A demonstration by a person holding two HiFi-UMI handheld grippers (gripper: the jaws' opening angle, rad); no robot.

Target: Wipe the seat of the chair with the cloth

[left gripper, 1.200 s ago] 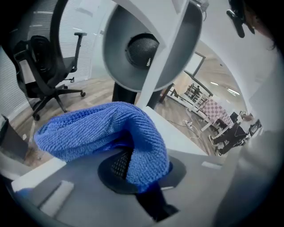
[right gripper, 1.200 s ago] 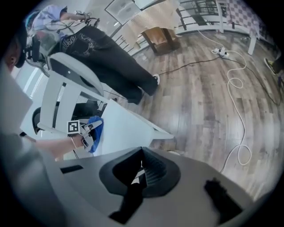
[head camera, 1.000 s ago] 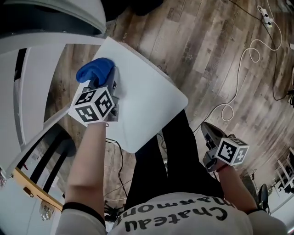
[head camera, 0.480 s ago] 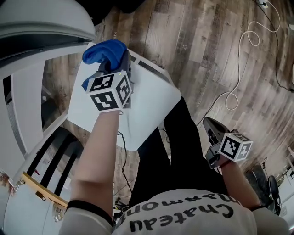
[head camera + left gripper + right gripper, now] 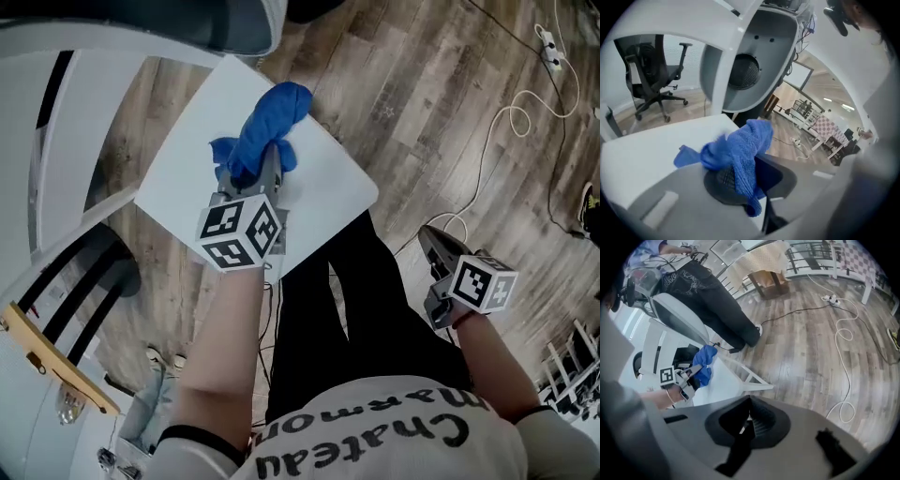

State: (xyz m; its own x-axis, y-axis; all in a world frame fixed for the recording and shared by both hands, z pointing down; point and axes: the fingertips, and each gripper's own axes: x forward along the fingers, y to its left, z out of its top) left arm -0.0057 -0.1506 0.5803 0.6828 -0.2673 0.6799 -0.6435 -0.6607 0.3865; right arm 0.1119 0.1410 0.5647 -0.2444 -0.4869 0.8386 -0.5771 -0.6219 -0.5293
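A blue cloth (image 5: pixel 265 133) is pinched in my left gripper (image 5: pixel 255 180) and lies on the white chair seat (image 5: pixel 197 183). In the left gripper view the cloth (image 5: pixel 740 150) bunches up between the jaws and hangs over them, above the seat (image 5: pixel 651 145). My right gripper (image 5: pixel 439 251) hangs off to the right over the wooden floor, jaws shut with nothing in them. The right gripper view shows its closed jaws (image 5: pixel 746 420) and, far off, the left gripper (image 5: pixel 689 376) with the cloth (image 5: pixel 704 363) on the seat.
The chair's grey backrest (image 5: pixel 230 23) curves over the seat's far edge. White table parts (image 5: pixel 56 103) and a black chair (image 5: pixel 84 291) stand at left. A white cable (image 5: pixel 492 159) and a power strip (image 5: pixel 547 37) lie on the wooden floor at right. My legs (image 5: pixel 356 309) are against the seat's near corner.
My left gripper has swept the cloth across the seat from the far left corner toward its middle and right. The right gripper has stayed about where it was.
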